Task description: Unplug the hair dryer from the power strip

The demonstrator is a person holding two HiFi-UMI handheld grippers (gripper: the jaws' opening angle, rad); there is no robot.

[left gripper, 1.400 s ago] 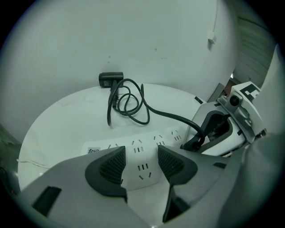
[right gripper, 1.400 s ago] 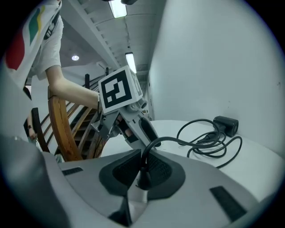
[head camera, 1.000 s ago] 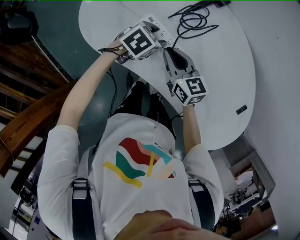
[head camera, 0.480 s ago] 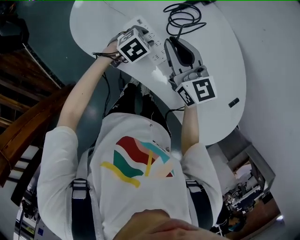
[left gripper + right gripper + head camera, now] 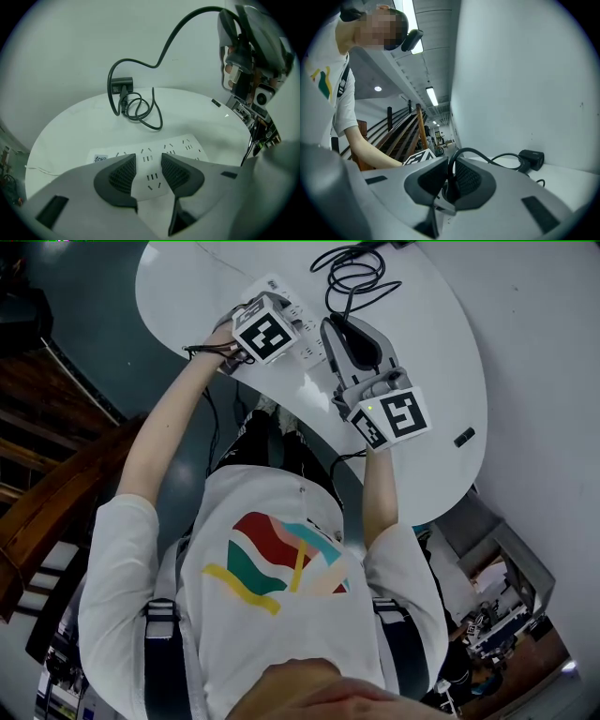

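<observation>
The counter (image 5: 431,381) is white and smooth, with a soft sheen. The power strip (image 5: 187,145) looks like matt white plastic. The cord (image 5: 126,108) is black and smooth, probably rubber-sheathed. The left gripper (image 5: 148,159) has a matt grey plastic shell. Its pads (image 5: 123,176) are dark and finely dimpled.
</observation>
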